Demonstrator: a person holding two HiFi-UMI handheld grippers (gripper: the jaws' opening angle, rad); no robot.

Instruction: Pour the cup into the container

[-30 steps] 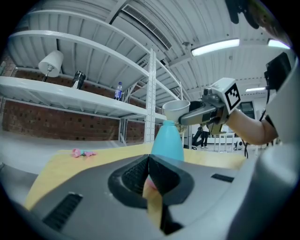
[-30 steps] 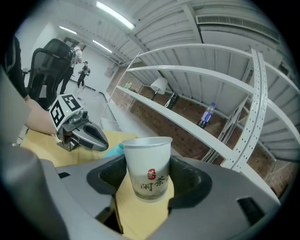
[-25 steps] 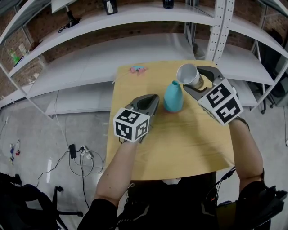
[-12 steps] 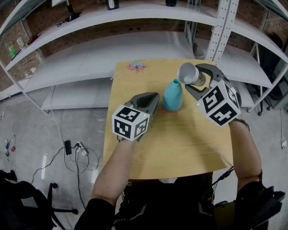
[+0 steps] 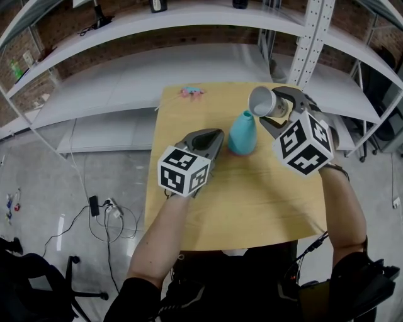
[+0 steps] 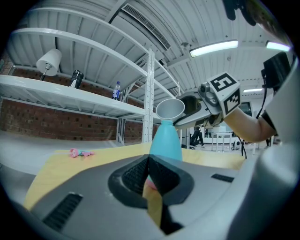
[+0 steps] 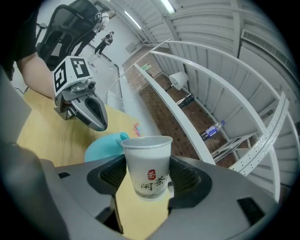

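Pour step in hand: right gripper (image 7: 147, 176) clamps the tilted cup (image 5: 261, 100), rim just above the teal container (image 5: 242, 133) mouth. Left gripper (image 6: 149, 164) is pinched closed, empty, beside the container. Next: tip further, rim over the mouth.

Workshop-like room; white metal shelving (image 5: 189, 19), brick wall (image 6: 56, 123), floor cables (image 5: 107, 212)

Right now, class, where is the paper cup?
Head view, right side: the paper cup is tipped in the right gripper, its mouth by the top of the teal container.
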